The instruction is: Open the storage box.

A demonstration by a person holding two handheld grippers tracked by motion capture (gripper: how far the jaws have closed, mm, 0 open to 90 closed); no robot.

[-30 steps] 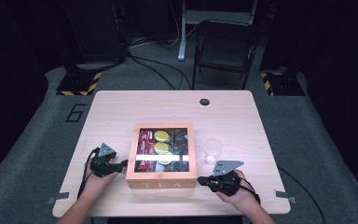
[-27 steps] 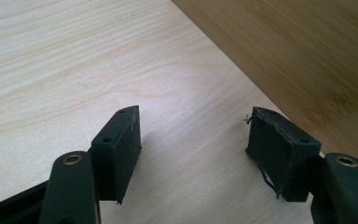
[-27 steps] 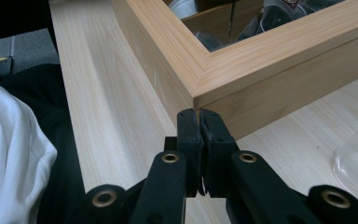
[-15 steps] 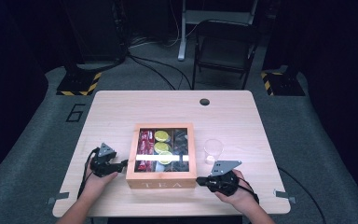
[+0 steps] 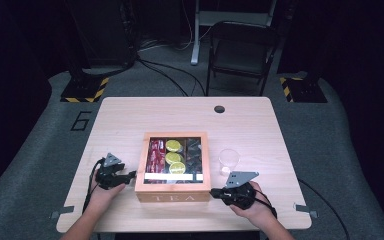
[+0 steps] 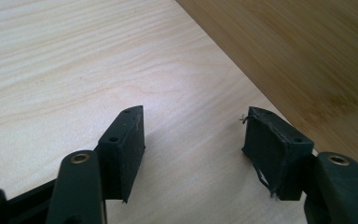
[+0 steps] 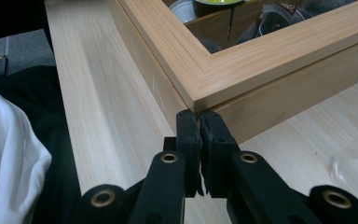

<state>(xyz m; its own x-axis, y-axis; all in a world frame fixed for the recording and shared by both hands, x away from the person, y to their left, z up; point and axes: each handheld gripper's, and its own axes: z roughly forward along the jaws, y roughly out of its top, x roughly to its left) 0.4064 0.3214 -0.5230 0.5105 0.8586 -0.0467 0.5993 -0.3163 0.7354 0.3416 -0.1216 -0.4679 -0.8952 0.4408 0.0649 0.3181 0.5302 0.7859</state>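
Opening the tea box [image 5: 172,196] seems in hand: right tool [image 7: 199,122], clenched empty, noses its lid corner; left tool [image 6: 193,135], released, waits beside it on the bench [image 5: 130,120]. Next: lever upward.

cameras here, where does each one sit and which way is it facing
High view: above the person's side, looking forward and down on the table; forearms and both hands show.
Left gripper view: rides the left gripper, open fingers beside the tea box.
Right gripper view: rides the right gripper, shut at the box corner.
All share the tea box.
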